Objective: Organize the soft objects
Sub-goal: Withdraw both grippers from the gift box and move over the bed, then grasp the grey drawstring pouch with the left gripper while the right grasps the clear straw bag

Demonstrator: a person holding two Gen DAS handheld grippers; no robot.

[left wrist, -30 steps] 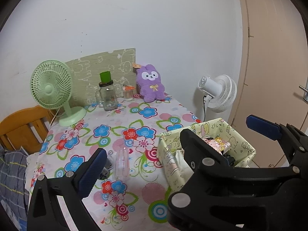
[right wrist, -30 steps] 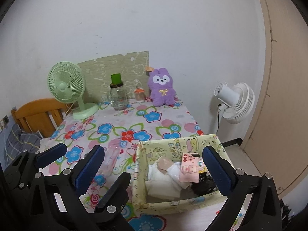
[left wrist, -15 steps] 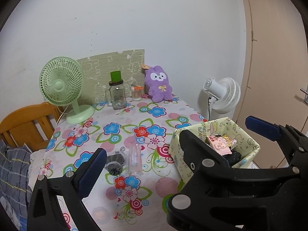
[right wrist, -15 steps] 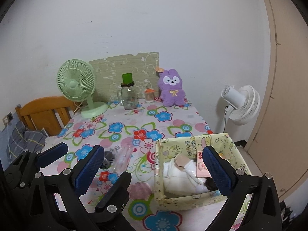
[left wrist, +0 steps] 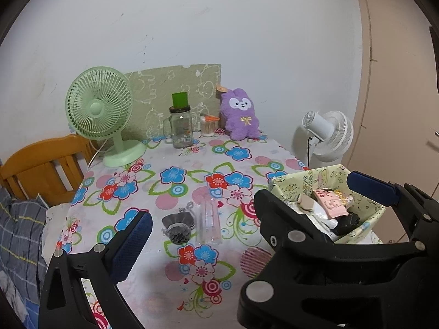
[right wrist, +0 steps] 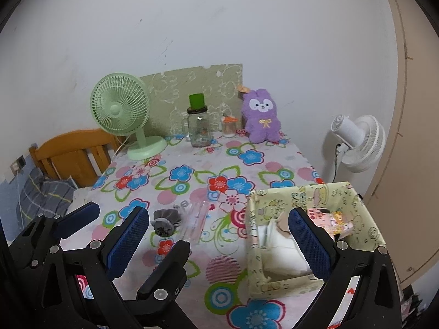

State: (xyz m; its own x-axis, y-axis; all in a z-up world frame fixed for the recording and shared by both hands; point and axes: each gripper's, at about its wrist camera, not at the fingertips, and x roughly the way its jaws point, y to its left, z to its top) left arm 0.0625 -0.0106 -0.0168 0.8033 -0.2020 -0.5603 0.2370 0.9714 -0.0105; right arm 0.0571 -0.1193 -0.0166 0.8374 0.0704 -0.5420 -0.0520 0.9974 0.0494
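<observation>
A grey rolled sock lies on the flowered tablecloth near the front. A clear plastic packet lies right of it. A yellow-green fabric box at the front right holds white cloth, a pink packet and dark items. A purple plush rabbit sits at the back. My left gripper and right gripper are both open and empty, held above the table's front edge.
A green desk fan, a glass jar with a green lid and a small cotton-swab jar stand at the back. A white floor fan stands right of the table. A wooden chair is at the left.
Both grippers have drawn back and up from the table, so more of the tablecloth, the sock and the packet now show. Both stay open.
</observation>
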